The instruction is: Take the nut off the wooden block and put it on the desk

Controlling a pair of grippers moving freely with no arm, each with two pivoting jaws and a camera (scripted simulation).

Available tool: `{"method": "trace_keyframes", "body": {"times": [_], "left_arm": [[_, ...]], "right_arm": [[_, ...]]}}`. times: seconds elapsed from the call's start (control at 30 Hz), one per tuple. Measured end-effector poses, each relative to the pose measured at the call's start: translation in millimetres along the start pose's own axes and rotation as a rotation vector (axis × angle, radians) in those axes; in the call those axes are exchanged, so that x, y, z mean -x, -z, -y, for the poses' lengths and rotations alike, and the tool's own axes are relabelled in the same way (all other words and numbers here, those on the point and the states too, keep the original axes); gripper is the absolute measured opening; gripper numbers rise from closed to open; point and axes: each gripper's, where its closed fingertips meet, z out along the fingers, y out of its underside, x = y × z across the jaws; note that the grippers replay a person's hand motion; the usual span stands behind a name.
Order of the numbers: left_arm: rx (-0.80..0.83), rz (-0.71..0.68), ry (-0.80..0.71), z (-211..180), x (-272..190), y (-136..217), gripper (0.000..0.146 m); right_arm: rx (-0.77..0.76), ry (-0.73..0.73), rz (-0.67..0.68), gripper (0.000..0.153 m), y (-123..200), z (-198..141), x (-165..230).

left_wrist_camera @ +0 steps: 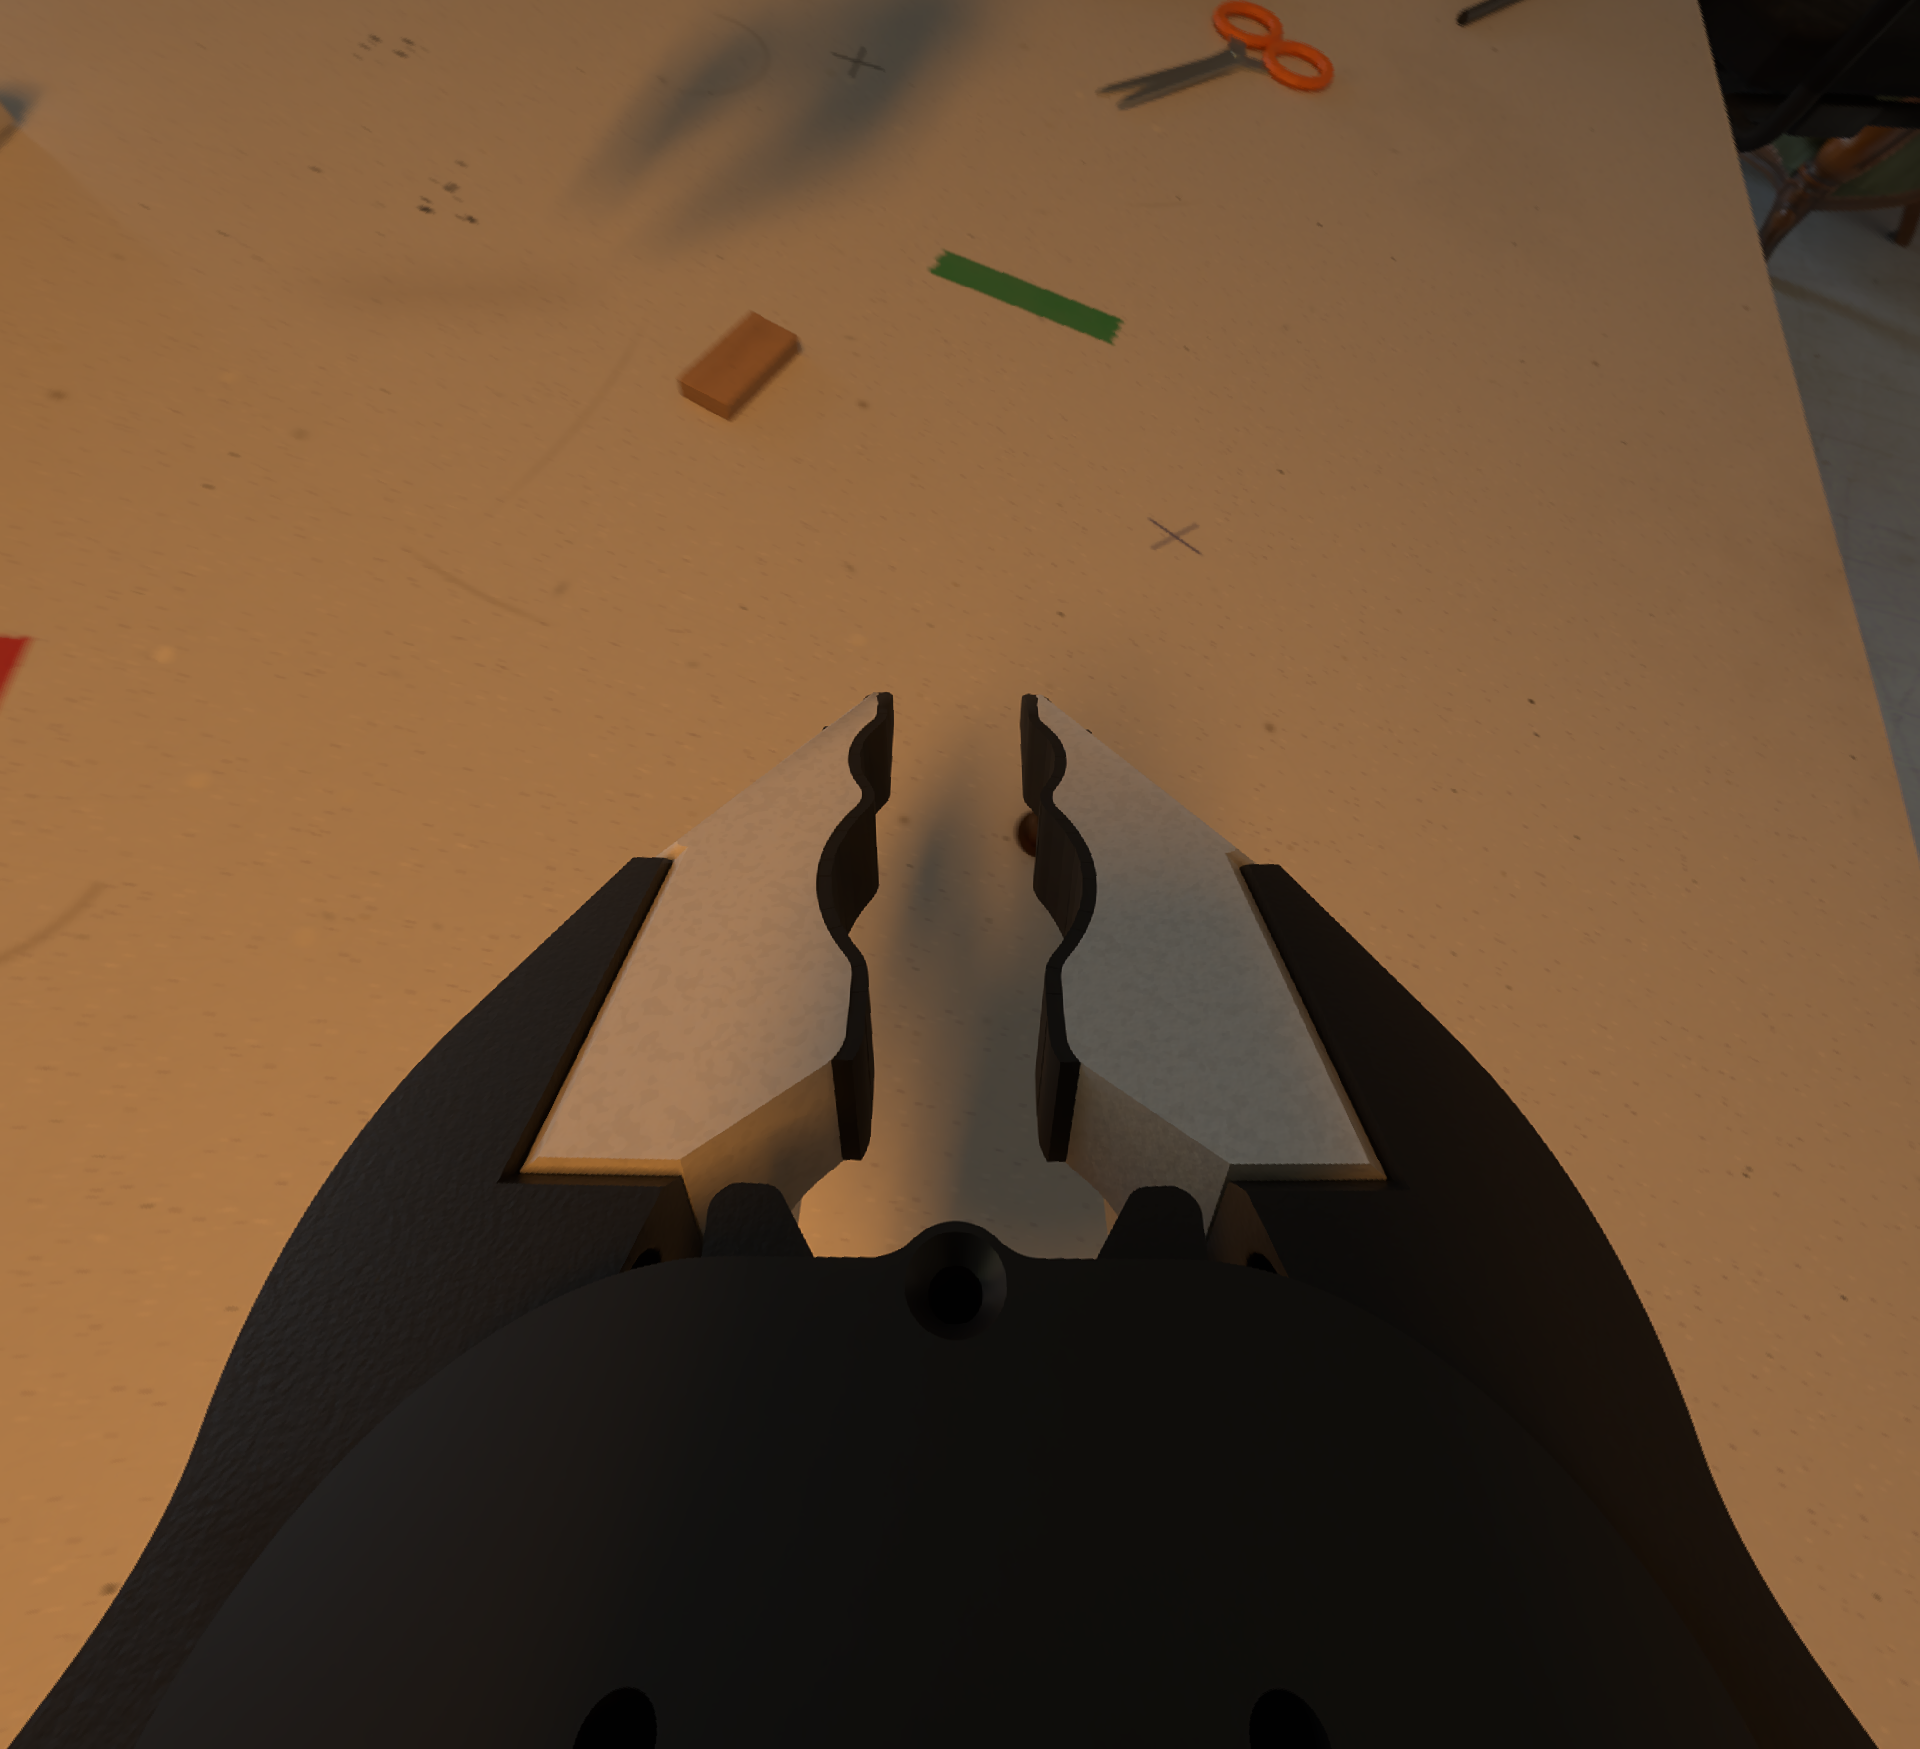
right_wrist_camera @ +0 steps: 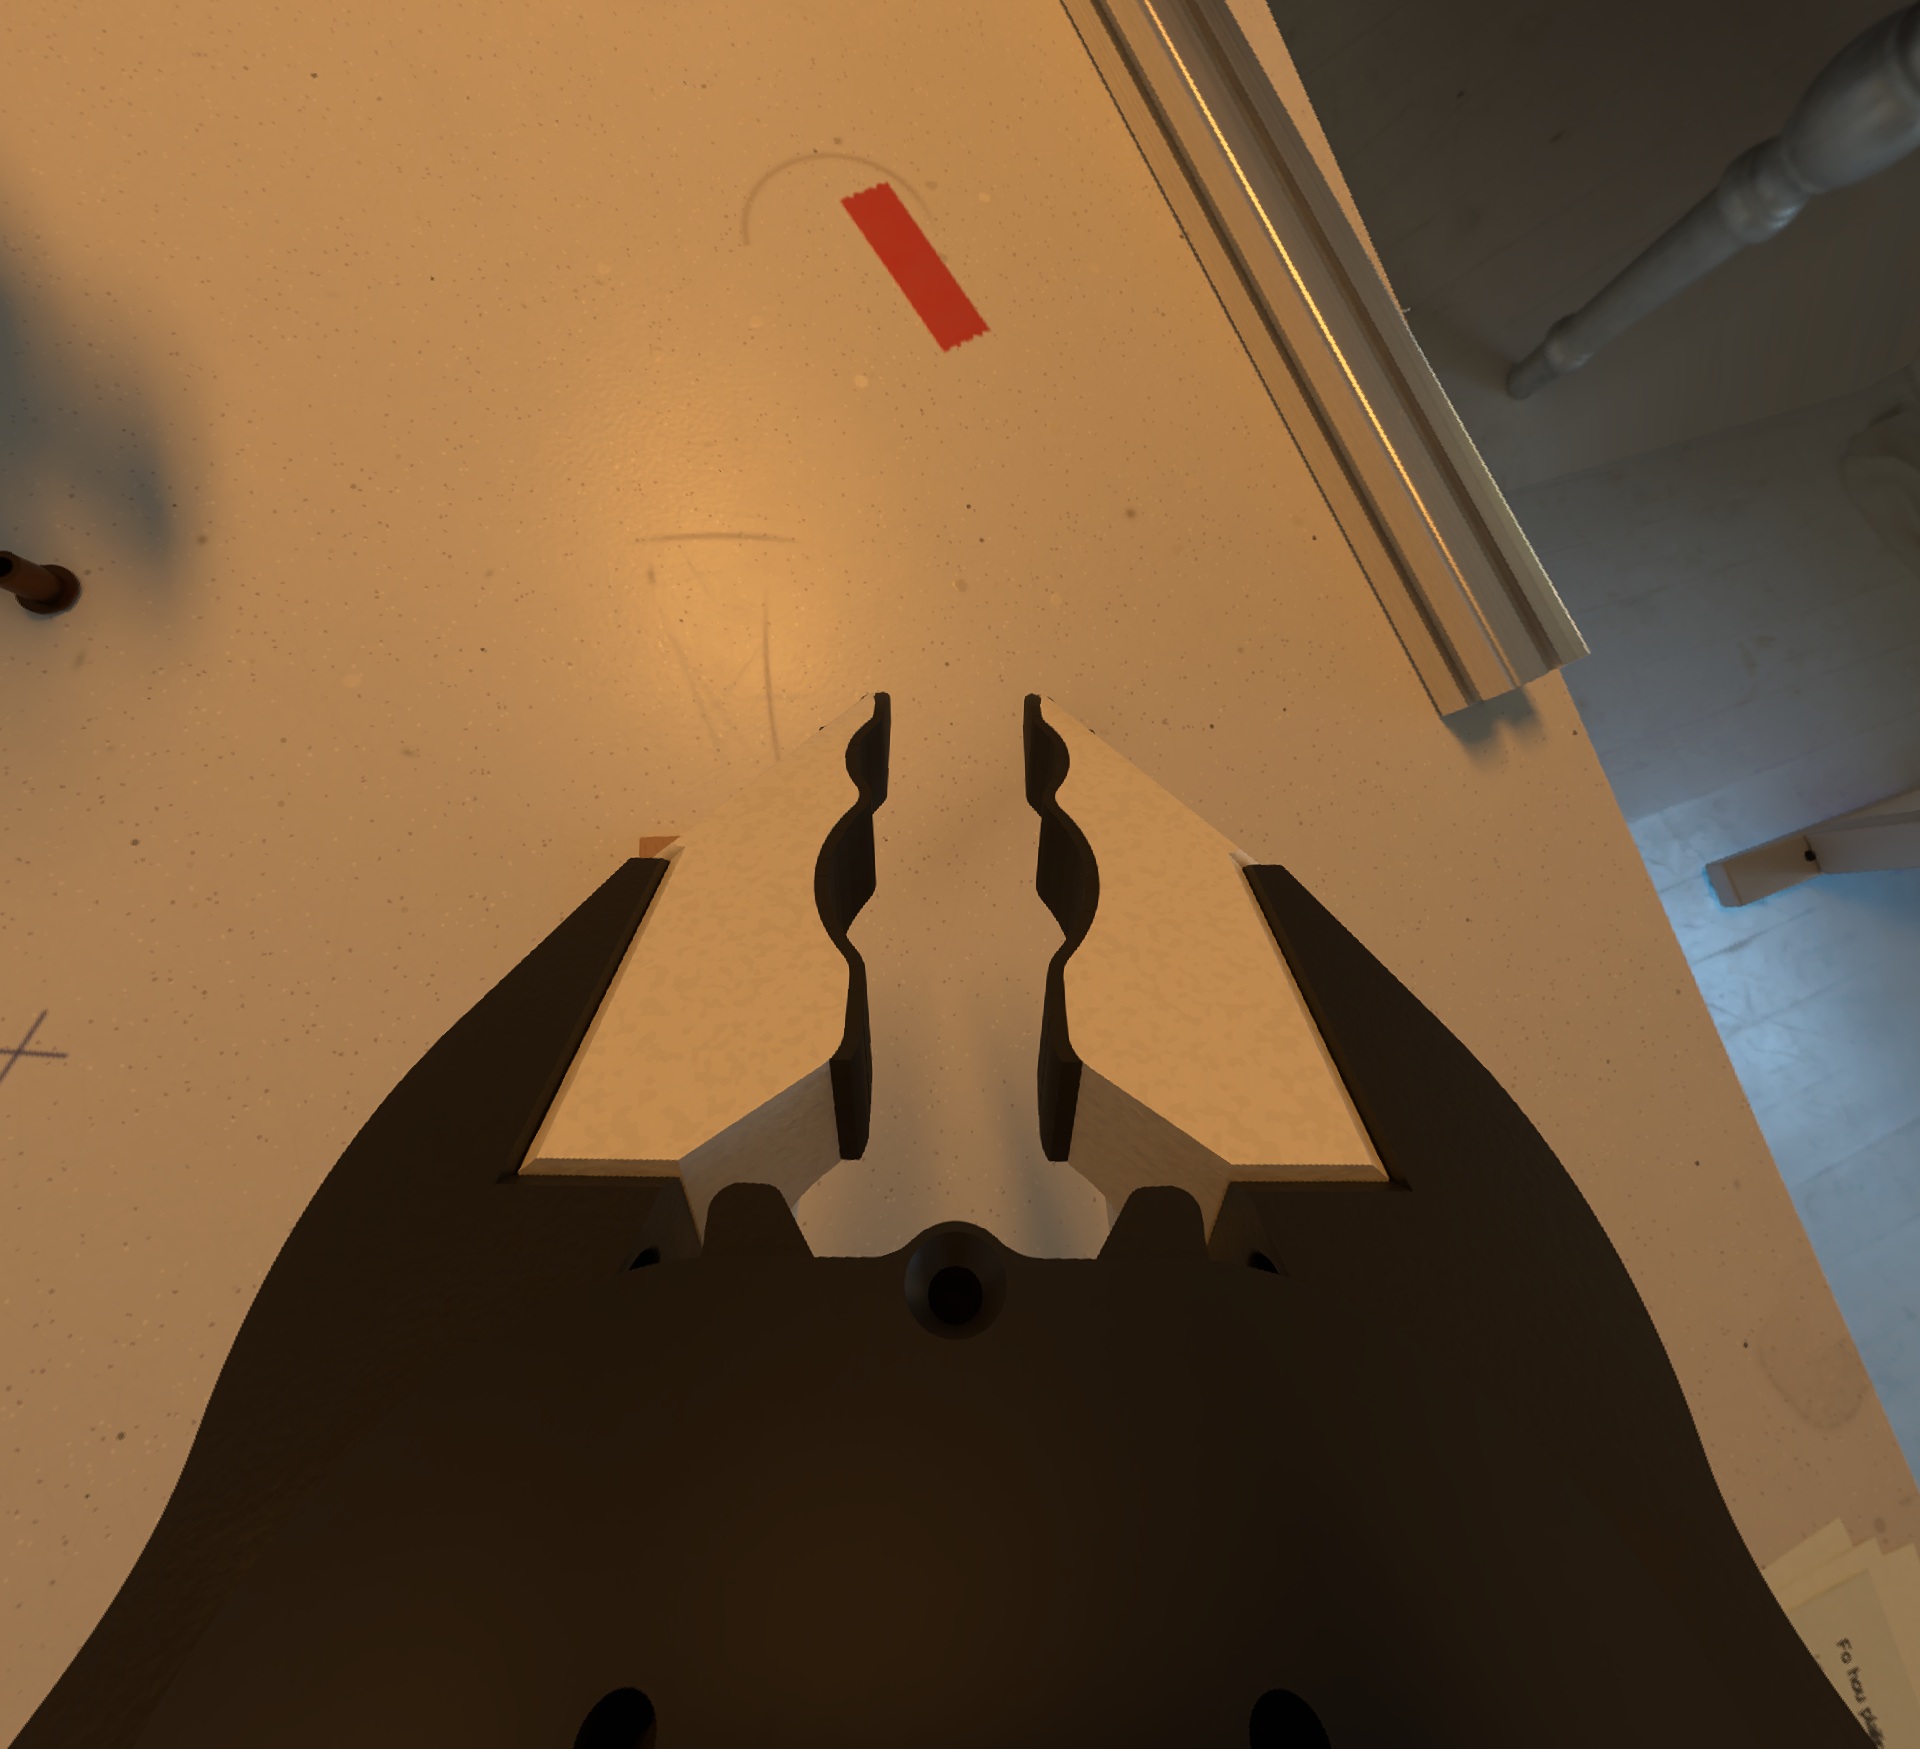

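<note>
Left gripper (left_wrist_camera: 956,702) and right gripper (right_wrist_camera: 956,702): jaws apart, nothing held. Wooden block (left_wrist_camera: 739,364) lies bare on desk (left_wrist_camera: 1351,660); small brown piece (left_wrist_camera: 1027,833), possibly the nut, beside left finger

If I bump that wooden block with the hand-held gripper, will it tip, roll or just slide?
Probably slide. The wooden block lies flat on its broad face on the desk, so tipping seems unlikely, and its square edges give it nothing to roll on. It looks solid and small, so it is likely stiff and fairly light.
</note>
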Motion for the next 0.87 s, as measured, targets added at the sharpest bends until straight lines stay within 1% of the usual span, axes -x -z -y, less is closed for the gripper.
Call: {"method": "trace_keyframes", "body": {"times": [0.13,0.23,0.33,0.47,0.5,0.57,0.63,0.67,0.77,0.87], "left_arm": [[-0.021,0.041,-0.007,13,30,3,0.024],[-0.042,0.066,-0.003,18,47,3,0.024],[-0.046,0.071,0.006,14,55,1,0.024],[-0.055,0.085,0.004,9,61,5,0.024],[-0.056,0.091,0.003,8,62,8,0.024],[-0.051,0.110,0.001,2,64,14,0.024],[-0.046,0.122,0.000,-7,65,20,0.024],[-0.048,0.126,0.004,-12,65,22,0.024],[-0.064,0.126,0.031,-22,68,26,0.024],[-0.077,0.119,0.032,-27,67,33,0.024]], "right_arm": [[0.017,-0.010,0.005,0.026,-2,-7,-3],[0.040,0.004,0.010,0.037,-3,-11,-2],[0.062,0.019,0.021,0.047,-6,-13,0],[0.138,0.077,0.023,0.049,-5,-20,8],[0.170,0.112,0.015,0.049,-3,-22,14],[0.248,0.250,0.045,0.048,-2,-29,38],[0.380,0.427,0.081,0.047,-4,-41,58],[0.456,0.494,0.096,0.047,-6,-46,65],[0.644,0.638,0.189,0.048,-15,-62,82],[0.802,0.724,0.249,0.048,-26,-80,88]]}}
